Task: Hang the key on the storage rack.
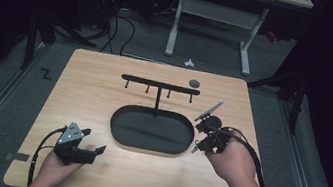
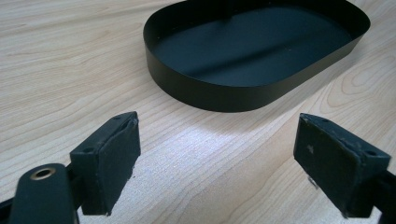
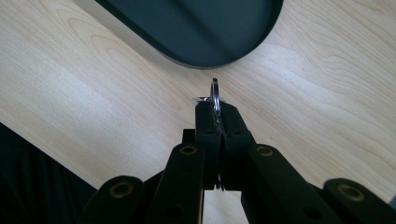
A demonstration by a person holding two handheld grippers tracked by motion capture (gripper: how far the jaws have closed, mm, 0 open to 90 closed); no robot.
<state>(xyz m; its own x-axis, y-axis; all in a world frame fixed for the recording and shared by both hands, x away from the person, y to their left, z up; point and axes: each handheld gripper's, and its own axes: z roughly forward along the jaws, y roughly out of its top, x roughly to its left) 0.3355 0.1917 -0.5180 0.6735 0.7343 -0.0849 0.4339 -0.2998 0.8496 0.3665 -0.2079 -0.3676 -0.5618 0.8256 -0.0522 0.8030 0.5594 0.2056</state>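
My right gripper [image 1: 194,148] hangs just off the right end of the black oval tray [image 1: 114,124], held in a hand [image 1: 232,162]. In the right gripper view its jaws [image 3: 216,109] are shut on a thin metal ring [image 3: 215,93], which stands edge-on above the pads, over bare wood short of the tray's rounded end [image 3: 205,63]. My left gripper [image 1: 93,141] rests near the table's front left. Its pads [image 2: 112,158] stand wide open with nothing between them, and they face the tray [image 2: 210,95].
A black rack [image 1: 160,85] with several hooks rises on a post from the tray's far side. A small dark disc [image 1: 194,83] lies behind it at the right. The wooden table [image 1: 84,85] ends close behind my right hand.
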